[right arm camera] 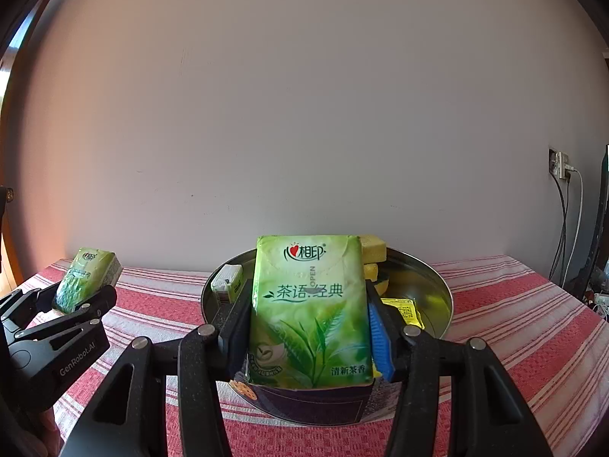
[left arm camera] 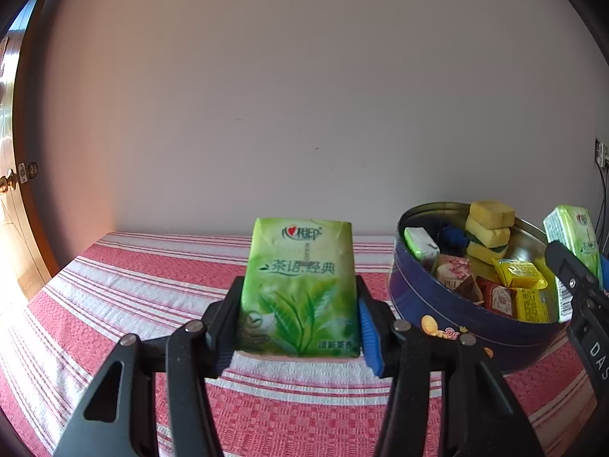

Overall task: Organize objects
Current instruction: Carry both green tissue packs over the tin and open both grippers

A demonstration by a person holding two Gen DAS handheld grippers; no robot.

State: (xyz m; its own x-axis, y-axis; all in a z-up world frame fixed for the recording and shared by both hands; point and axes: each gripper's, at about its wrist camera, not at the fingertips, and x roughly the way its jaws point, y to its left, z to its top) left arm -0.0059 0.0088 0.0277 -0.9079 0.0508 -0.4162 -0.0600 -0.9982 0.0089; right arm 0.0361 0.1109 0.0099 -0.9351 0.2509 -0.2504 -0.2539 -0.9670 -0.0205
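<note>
Striped cloth point(left arm camera: 152, 285) bears a filled tin point(left arm camera: 437, 304); each gripper point(left arm camera: 298, 327) point(right arm camera: 310, 339) pinches its tissue pack point(left arm camera: 300, 285) point(right arm camera: 310, 312).

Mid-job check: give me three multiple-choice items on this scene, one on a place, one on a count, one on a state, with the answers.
1. Where is the tissue pack in the right hand-held gripper?
A. Over the round tin
B. Flat on the cloth
C. Against the wall

2. How many green tissue packs are clamped in grippers?
A. One
B. Two
C. Four

3. What state is the left hand-held gripper in?
A. Open and empty
B. Shut on a yellow sponge
C. Shut on a tissue pack

Answers: 1 A, the right wrist view shows the tin's rim and contents right behind and below the pack. 2 B, each gripper holds one, and each shows in the other's view. 3 C, its pads press both sides of the pack above the striped tablecloth.
</note>
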